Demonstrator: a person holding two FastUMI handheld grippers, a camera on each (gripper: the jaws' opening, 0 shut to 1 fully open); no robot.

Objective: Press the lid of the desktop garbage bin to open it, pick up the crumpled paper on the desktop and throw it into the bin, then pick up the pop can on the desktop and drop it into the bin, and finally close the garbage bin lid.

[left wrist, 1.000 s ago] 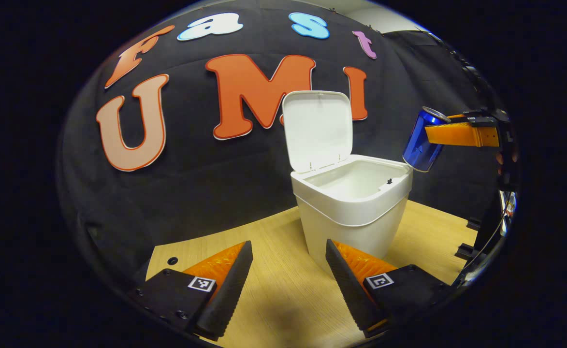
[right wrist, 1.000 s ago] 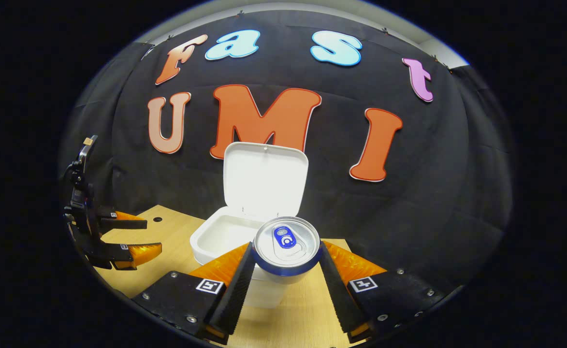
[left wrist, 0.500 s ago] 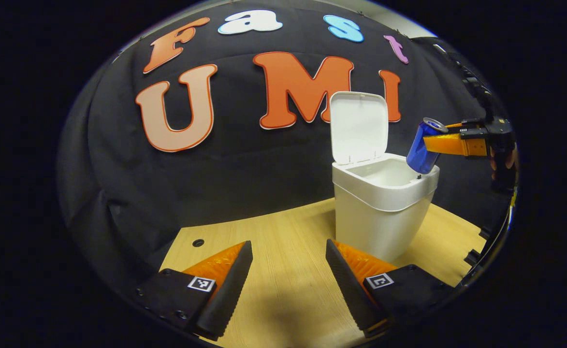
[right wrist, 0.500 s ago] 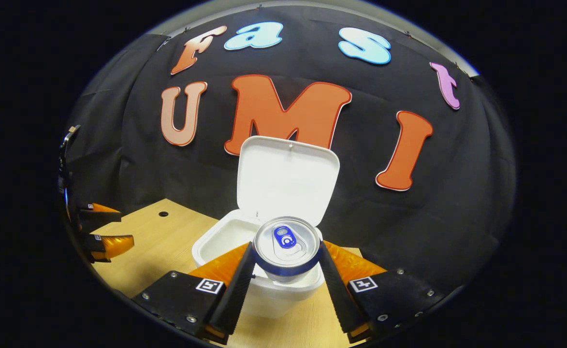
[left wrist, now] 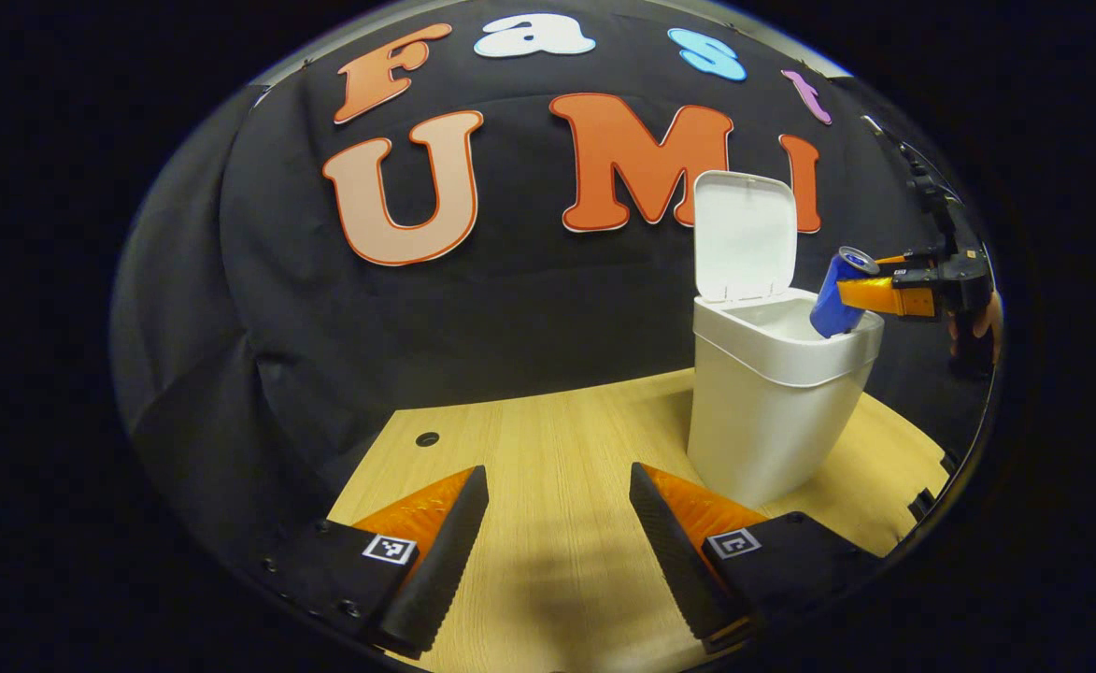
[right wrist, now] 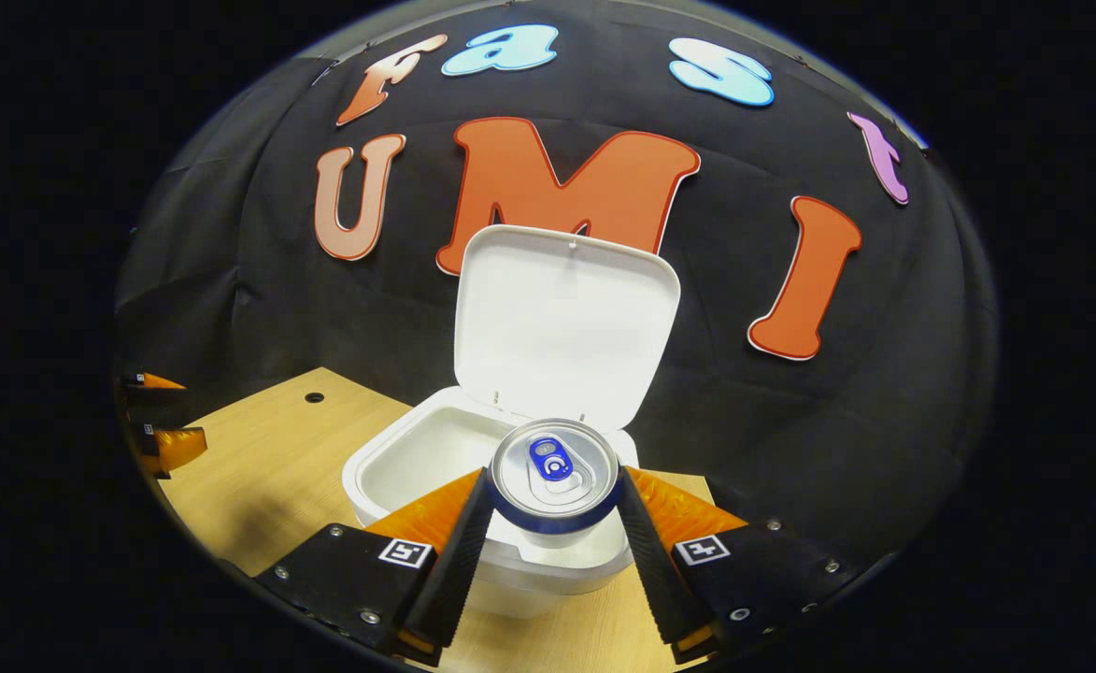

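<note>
Blue aluminium shows between the fingers of the right gripper [right wrist: 555, 523]: the pop can [right wrist: 555, 472] is clamped by its sides, top end toward the camera, both fingers pressing on it. In the left gripper view the can [left wrist: 842, 294] tilts over the right edge of the white garbage bin [left wrist: 772, 411], its lower end already dipping below the rim, so a release would likely send it straight in rather than onto the desktop [left wrist: 548, 449]. The lid [right wrist: 562, 327] stands upright at the far side, hinged back and clear of the opening, which leaves the mouth free for the drop.

Crumpled paper cannot be made out on the wood; whether it lies inside the bin is hidden by the walls.

Near the front of the desk, the left gripper [left wrist: 557, 551] hangs with its 2 fingers spread wide and holding nothing, well to the left of the bin, probably kept out of the way and ready for the lid.
</note>
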